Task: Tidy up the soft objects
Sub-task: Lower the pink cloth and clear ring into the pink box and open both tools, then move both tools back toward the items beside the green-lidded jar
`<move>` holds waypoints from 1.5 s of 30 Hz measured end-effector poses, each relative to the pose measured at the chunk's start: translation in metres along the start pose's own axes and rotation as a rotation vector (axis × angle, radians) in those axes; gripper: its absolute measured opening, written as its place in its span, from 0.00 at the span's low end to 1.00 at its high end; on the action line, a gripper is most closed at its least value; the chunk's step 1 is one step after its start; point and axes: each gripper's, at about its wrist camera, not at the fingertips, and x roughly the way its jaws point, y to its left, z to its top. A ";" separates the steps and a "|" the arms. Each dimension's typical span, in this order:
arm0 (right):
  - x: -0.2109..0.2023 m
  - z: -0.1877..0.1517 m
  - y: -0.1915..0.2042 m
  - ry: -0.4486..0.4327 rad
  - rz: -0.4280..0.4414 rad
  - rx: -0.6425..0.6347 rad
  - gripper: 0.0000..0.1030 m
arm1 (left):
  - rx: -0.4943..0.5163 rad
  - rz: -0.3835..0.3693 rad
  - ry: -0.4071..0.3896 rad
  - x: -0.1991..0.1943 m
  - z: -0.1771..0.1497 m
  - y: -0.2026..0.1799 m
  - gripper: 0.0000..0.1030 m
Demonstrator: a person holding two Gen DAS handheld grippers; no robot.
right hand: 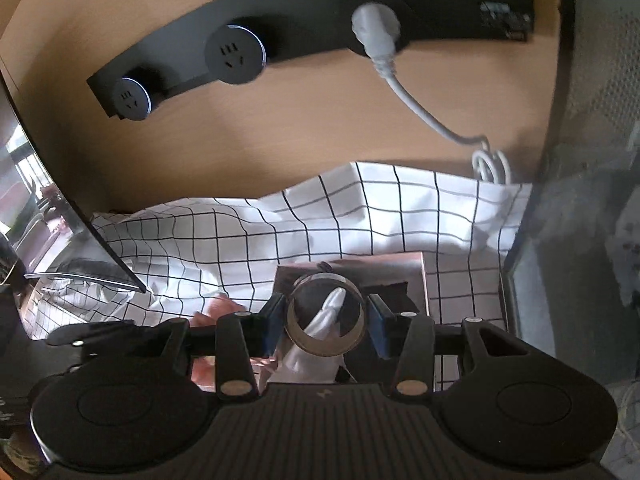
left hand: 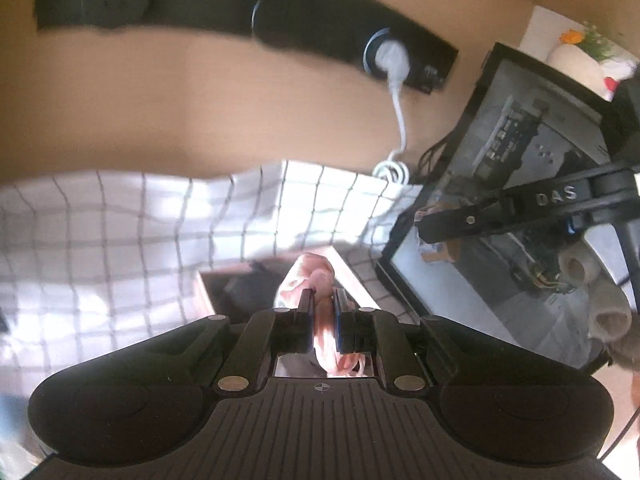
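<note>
Clamped in the left hand-held gripper [left hand: 324, 312], a pink soft cloth [left hand: 310, 280] hangs above an open box [left hand: 240, 284] on the checked tablecloth [left hand: 120, 232]. Right hand-held gripper [right hand: 326, 320] squeezes a cardboard tube [right hand: 326, 320] with white fabric [right hand: 320, 344] inside, over the same box.

A box [right hand: 416, 276] lies on the checked cloth [right hand: 320, 216], with the power strip [right hand: 312, 24] on the wall behind.

Raised lettering "DAS" stands on the black arm of the right gripper [left hand: 460, 220]; no other text is legible.
</note>
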 end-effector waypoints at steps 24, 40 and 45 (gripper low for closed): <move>0.083 -0.035 -0.017 0.055 -0.044 0.016 0.59 | 0.018 0.173 -0.122 -0.050 -0.120 0.012 0.21; 0.096 -0.160 0.191 -0.139 0.118 -0.694 0.61 | -0.402 0.563 -0.238 -0.149 -0.188 0.122 0.21; 0.130 -0.189 0.235 -0.141 0.113 -0.835 0.54 | -0.415 0.530 -0.234 -0.164 -0.199 0.133 0.21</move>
